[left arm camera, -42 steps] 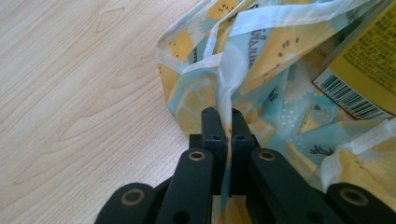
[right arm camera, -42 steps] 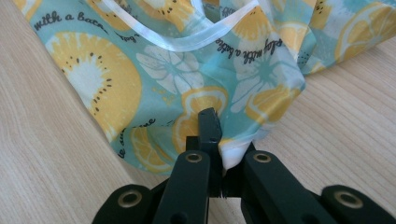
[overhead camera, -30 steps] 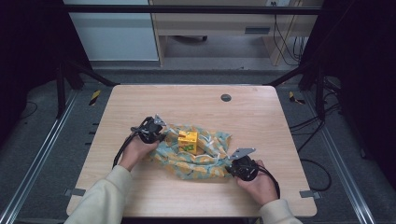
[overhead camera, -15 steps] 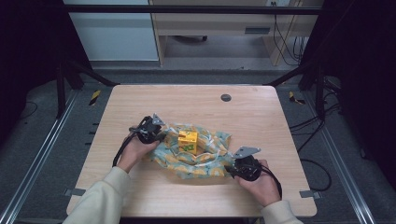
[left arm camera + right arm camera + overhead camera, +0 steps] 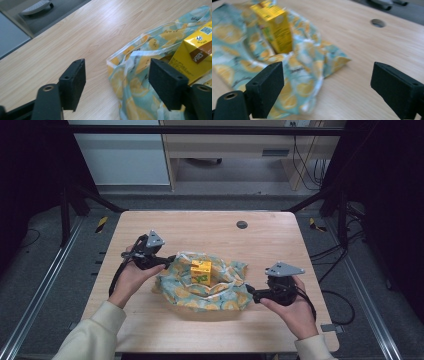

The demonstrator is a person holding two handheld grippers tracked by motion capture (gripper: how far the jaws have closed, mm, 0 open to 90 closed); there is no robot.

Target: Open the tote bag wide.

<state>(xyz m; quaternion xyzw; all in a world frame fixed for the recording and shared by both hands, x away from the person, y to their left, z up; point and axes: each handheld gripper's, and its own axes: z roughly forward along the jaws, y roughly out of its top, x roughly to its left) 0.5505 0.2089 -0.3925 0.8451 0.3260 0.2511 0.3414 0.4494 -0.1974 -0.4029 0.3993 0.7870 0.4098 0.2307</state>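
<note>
A teal bag with a lemon print (image 5: 210, 290) lies crumpled at the middle of the wooden table (image 5: 200, 227). A yellow carton (image 5: 201, 272) stands upright in its open mouth. My left gripper (image 5: 169, 262) hovers at the bag's left edge. Its jaws have just been opening and stand open, with the bag's rim (image 5: 130, 65) and the carton (image 5: 195, 52) showing beyond the gap, untouched by the pads. My right gripper (image 5: 251, 295) hangs at the bag's right edge. Its jaws have also just been opening, and nothing is between them (image 5: 329, 75). The bag (image 5: 294, 65) and carton (image 5: 274, 22) lie to their left.
A round hole (image 5: 242, 224) sits in the table toward the far side, also seen in the right gripper view (image 5: 378, 23). Bare wood surrounds the bag. Metal rails (image 5: 45, 285) flank the table on the floor, and cables (image 5: 330, 255) trail at the right.
Both grippers have opened, let go of the bag's edges and lifted off the table. The bag has slumped around the carton.
</note>
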